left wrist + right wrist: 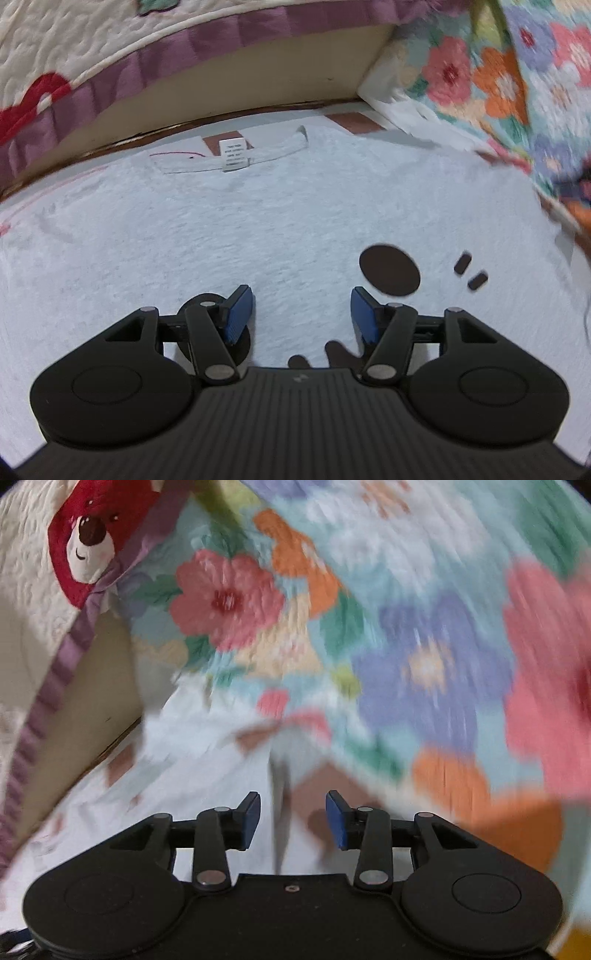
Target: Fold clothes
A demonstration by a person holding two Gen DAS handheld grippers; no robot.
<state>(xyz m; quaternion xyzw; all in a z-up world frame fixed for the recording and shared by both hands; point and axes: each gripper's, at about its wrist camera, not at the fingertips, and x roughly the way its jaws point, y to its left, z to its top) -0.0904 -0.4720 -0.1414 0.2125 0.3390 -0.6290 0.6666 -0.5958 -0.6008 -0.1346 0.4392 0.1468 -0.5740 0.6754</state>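
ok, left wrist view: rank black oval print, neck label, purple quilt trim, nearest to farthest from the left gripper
1. Black oval print, on the shirt just ahead-right of the left gripper, whose jaws are open.
2. Neck label, at the collar, further ahead, slightly left.
3. Purple quilt trim, beyond the shirt, along the top.

Neck tag (232,155) on shirt (277,229): print too small to read

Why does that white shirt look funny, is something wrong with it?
Nothing looks broken or spilled. The white shirt lies flat with its neck label showing, so the inside of the collar faces up. A red thread runs along the collar's left side. Both grippers hang open, holding nothing.
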